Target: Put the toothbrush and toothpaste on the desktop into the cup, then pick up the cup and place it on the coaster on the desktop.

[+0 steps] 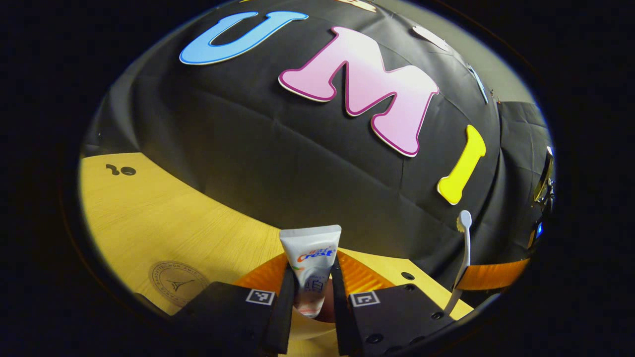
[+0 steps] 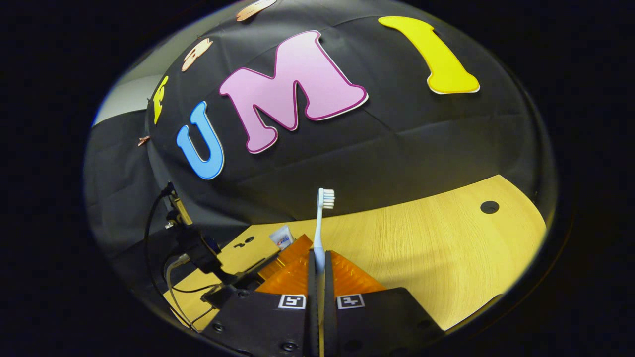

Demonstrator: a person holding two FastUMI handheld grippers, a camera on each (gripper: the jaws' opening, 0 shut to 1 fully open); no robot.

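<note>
My left gripper (image 1: 311, 271) is shut on a white toothpaste tube (image 1: 311, 250), held upright with its flat end up. An orange ribbed cup (image 1: 255, 277) sits right behind and below the fingers, and the tube's lower end hangs at its mouth. A round coaster (image 1: 177, 285) lies on the table to the left. My right gripper (image 2: 320, 259) is shut on a white toothbrush (image 2: 321, 223), bristles up, over the same orange cup (image 2: 353, 278). The toothbrush (image 1: 465, 248) stands at the right of the left gripper view. The toothpaste tube (image 2: 282, 238) and the left gripper (image 2: 208, 263) show farther left.
The light wooden table (image 1: 163, 223) runs to the black cloth wall and has a cable hole (image 1: 127, 171). Bare table (image 2: 436, 258) with another hole (image 2: 489, 207) spreads to the right. Cables (image 2: 168, 277) hang off the left gripper.
</note>
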